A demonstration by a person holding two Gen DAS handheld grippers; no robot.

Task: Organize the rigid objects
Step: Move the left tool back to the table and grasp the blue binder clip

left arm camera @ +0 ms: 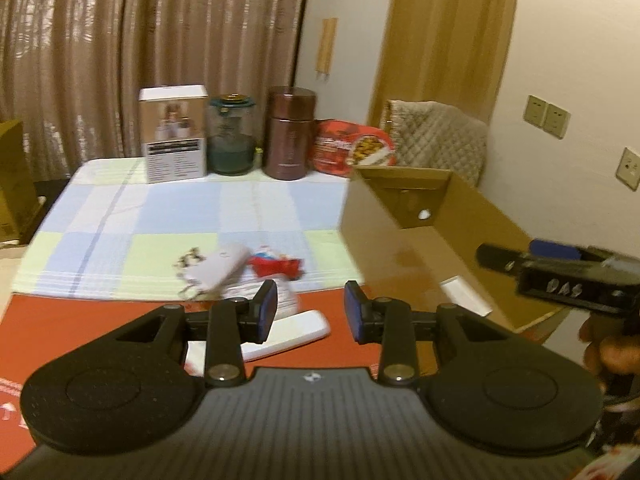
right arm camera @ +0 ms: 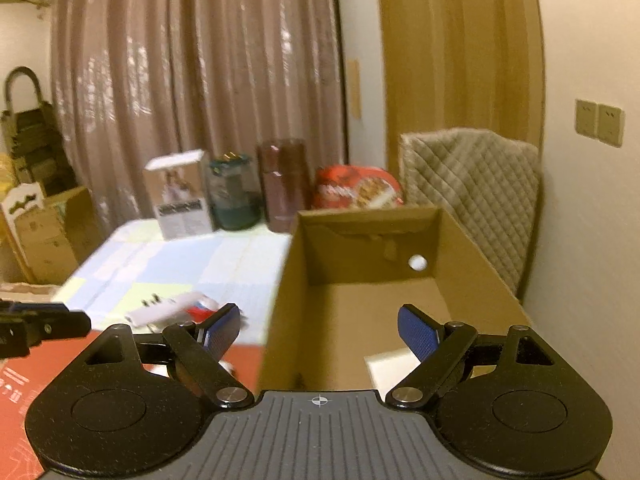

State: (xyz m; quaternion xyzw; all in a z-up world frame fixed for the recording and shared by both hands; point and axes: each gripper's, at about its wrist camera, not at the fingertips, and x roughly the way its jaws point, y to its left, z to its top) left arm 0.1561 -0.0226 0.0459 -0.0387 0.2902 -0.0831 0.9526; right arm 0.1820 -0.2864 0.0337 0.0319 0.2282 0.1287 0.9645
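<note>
White remote lay near the left gripper, jaws narrow, opening, empty; light, stiff, best gripped mid-body; right gripper gaped wide over the box

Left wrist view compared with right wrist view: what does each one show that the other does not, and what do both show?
Only the left wrist view shows the white remote on the red mat and a hand holding the right claw.

Only the right wrist view shows the cardboard box's bare floor and stacked boxes by the curtain.

Both show the cardboard box, the brown flask, the glass jar, the white carton and the checked cloth.
</note>
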